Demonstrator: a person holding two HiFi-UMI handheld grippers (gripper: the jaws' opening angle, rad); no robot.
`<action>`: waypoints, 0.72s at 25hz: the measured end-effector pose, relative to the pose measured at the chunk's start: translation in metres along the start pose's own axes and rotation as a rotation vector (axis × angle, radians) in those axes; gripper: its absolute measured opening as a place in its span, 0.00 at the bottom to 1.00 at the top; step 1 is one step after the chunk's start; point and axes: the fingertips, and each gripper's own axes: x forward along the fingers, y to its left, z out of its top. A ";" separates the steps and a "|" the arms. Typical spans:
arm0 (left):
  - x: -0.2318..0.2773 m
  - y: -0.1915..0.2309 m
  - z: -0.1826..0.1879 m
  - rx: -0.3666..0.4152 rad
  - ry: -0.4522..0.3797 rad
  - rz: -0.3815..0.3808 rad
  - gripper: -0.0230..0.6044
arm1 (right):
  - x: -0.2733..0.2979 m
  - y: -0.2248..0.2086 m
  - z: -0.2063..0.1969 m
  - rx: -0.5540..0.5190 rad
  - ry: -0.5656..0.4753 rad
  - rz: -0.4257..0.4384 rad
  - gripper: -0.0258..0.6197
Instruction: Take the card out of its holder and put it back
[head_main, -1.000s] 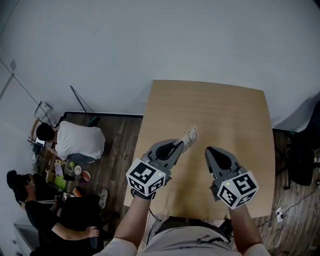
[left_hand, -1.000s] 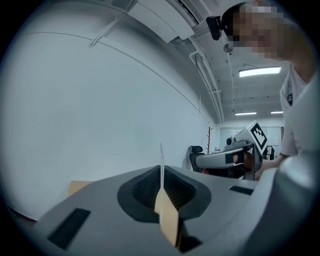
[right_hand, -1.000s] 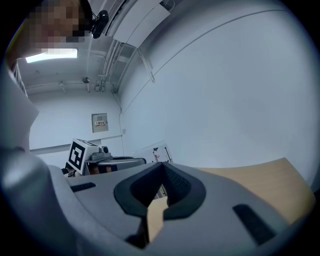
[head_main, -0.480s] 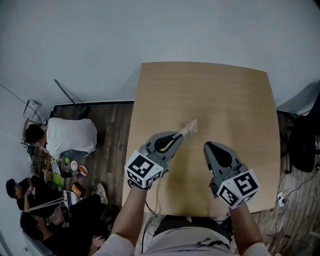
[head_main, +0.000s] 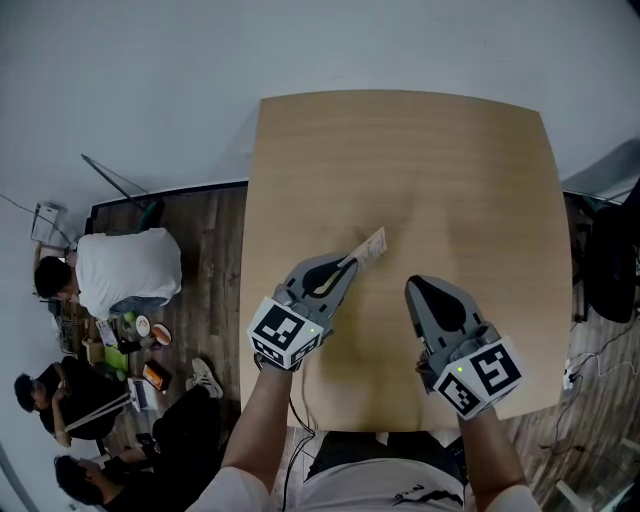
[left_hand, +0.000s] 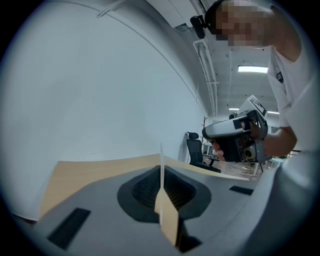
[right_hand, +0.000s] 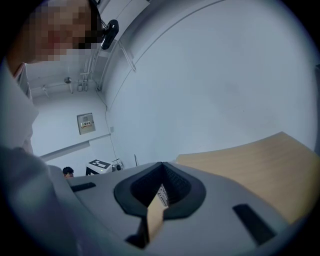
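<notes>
1. Left gripper (head_main: 352, 263) is pinching the card (head_main: 368, 247) by its near end, the same grip as a second ago. The card juts forward above the table (head_main: 450, 150).
2. Both grippers have dropped closer to the tabletop, probably setting up for the pull-out.
3. Right gripper (head_main: 411, 285) has its jaws pressed together and empty, beside the card but apart from it. I can't make out a separate holder.

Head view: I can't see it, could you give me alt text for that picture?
Seen from above, a person holds two grey grippers over a wooden table; the left gripper pinches a small card in its fingers, with the right gripper beside it. Other people are on the dark floor at left.
</notes>
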 end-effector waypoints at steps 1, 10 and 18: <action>0.002 0.002 -0.004 0.002 -0.001 0.001 0.08 | 0.001 -0.002 -0.003 0.004 0.002 -0.002 0.06; 0.012 0.018 -0.034 0.011 0.011 -0.004 0.08 | 0.014 -0.017 -0.024 0.041 0.022 -0.018 0.06; 0.015 0.025 -0.054 -0.022 0.016 0.025 0.08 | 0.018 -0.023 -0.036 0.056 0.040 -0.024 0.06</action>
